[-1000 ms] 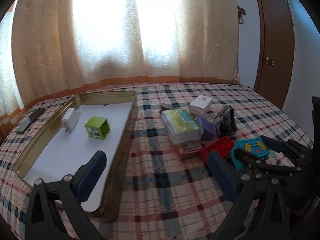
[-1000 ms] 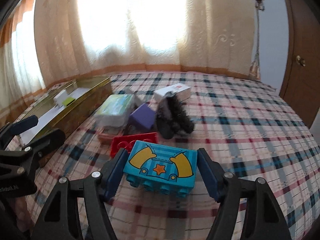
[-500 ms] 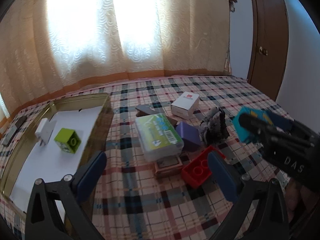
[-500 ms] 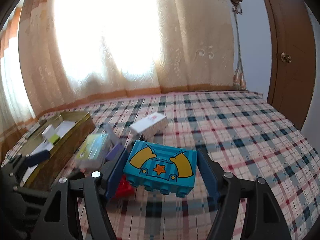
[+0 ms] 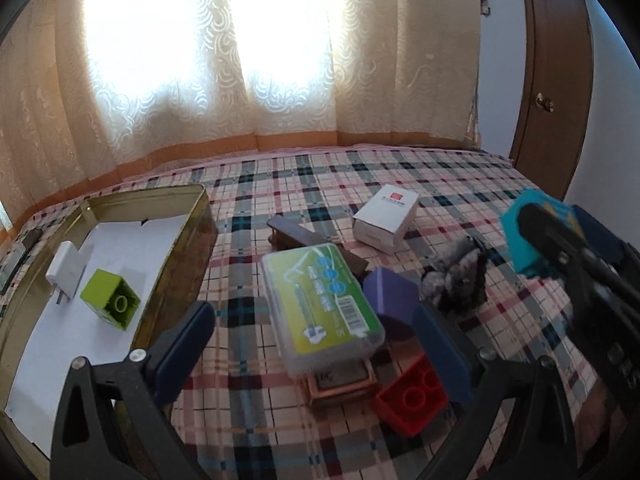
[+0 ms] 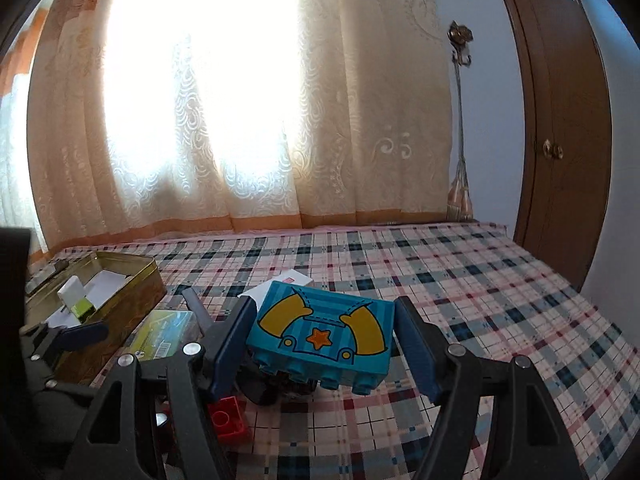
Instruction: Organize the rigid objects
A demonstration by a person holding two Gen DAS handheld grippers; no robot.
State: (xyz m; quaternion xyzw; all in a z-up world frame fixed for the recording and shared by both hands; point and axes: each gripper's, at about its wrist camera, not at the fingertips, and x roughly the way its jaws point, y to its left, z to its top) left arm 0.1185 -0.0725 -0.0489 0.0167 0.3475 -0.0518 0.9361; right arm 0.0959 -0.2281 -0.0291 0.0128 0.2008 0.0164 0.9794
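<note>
The right tool is holding a turquoise plastic building block printed with yellow sleeves and an orange star, its pads clamping the block's two ends and carrying it clear of the plaid-covered bed. The left tool is hanging with its pads wide apart and gripping nothing, above the clutter. At the far left a gold rectangular metal tin lined with white paper is already holding a lime-green square block and a white plug adapter, so the sorting looks begun but far from finished. Lying on the bed to the tin's right are a clear plastic case with a green label, a purple block, a red studded brick, a white cardboard box, a dark fuzzy item and a brown flat piece. The turquoise block is probably heading for the tin.
</note>
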